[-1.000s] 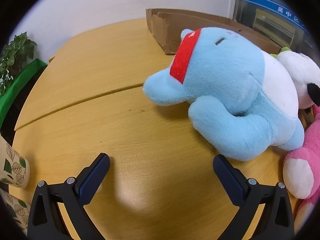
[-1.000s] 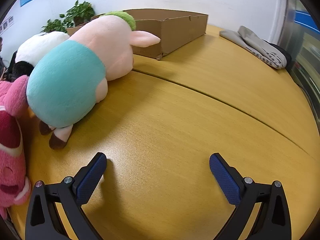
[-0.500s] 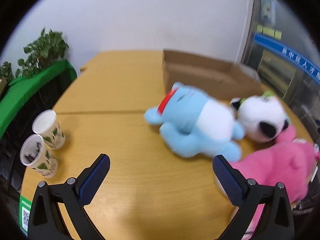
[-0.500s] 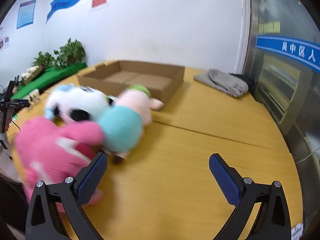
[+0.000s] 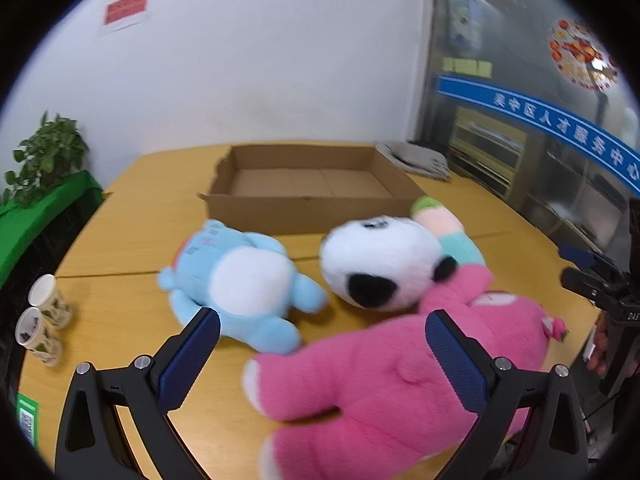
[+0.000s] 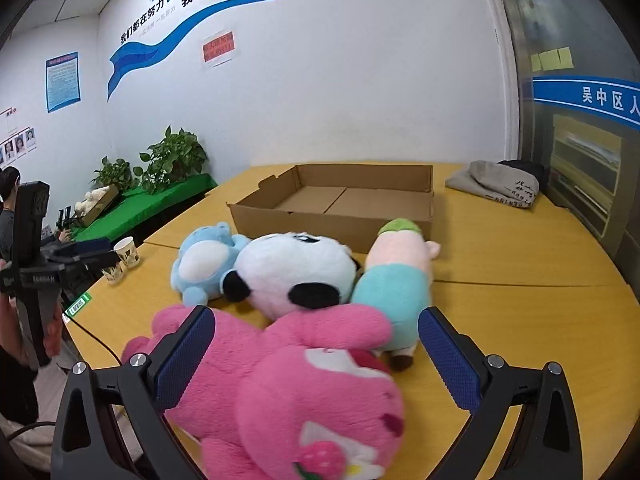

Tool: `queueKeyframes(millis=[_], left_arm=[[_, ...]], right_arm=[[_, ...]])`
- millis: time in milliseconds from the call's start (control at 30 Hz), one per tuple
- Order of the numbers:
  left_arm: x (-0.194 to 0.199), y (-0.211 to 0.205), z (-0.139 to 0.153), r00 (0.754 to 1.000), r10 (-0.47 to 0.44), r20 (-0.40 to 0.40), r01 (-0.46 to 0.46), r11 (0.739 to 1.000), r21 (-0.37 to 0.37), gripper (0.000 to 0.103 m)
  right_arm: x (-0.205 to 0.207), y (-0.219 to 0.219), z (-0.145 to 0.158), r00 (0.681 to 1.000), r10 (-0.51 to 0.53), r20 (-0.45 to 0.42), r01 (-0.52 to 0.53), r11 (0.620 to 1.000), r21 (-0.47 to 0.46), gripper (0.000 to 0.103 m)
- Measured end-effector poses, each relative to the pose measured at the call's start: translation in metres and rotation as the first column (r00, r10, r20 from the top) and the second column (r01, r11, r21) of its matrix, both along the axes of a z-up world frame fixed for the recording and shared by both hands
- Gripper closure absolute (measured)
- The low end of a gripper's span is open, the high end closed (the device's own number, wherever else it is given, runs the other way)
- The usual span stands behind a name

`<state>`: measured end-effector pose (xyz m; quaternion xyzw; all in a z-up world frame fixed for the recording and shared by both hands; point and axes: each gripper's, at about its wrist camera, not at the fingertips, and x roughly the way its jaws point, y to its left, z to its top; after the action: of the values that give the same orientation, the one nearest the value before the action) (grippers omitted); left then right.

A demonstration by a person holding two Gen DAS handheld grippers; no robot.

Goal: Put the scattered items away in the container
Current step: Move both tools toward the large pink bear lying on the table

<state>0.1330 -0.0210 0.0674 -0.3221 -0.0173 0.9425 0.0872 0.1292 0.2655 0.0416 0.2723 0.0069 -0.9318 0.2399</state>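
Observation:
Several plush toys lie bunched on the wooden table [image 5: 132, 216] in front of a shallow empty cardboard box [image 5: 308, 186] [image 6: 340, 200]. A pink bear [image 5: 384, 368] [image 6: 288, 384] lies nearest, under both grippers. Behind it sit a black-and-white panda [image 5: 380, 264] [image 6: 296, 268], a light blue toy [image 5: 244, 280] [image 6: 204, 260] and a pink pig in a teal shirt [image 6: 400, 272] [image 5: 448, 228]. My left gripper [image 5: 320, 344] hangs open above the pink bear. My right gripper [image 6: 316, 340] is open above the same bear, touching nothing.
Two paper cups [image 5: 44, 316] [image 6: 122, 258] stand at the table's left edge. A folded grey garment [image 6: 496, 186] lies at the far right. Potted plants [image 6: 172, 156] line the wall. A person [image 6: 16, 240] with camera gear stands left of the table.
Both grippers have risen and pulled back from the table surface, so the whole pile and the box interior show. Both stayed open; no toy has moved.

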Motion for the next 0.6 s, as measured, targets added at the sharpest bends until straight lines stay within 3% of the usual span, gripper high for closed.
queueKeyframes(millis=[200, 600], left_arm=[[0.008, 0.021, -0.02, 0.994, -0.099, 0.054, 0.096, 0.993, 0.067, 0.0], [0.024, 0.023, -0.042, 0.99, -0.121, 0.067, 0.11, 0.983, 0.146, 0.0]], right_arm=[[0.009, -0.022, -0.014, 0.996, -0.058, 0.064, 0.052, 0.994, 0.093, 0.0], [0.04, -0.033, -0.03, 0.987, -0.153, 0.054, 0.138, 0.965, 0.223, 0.0]])
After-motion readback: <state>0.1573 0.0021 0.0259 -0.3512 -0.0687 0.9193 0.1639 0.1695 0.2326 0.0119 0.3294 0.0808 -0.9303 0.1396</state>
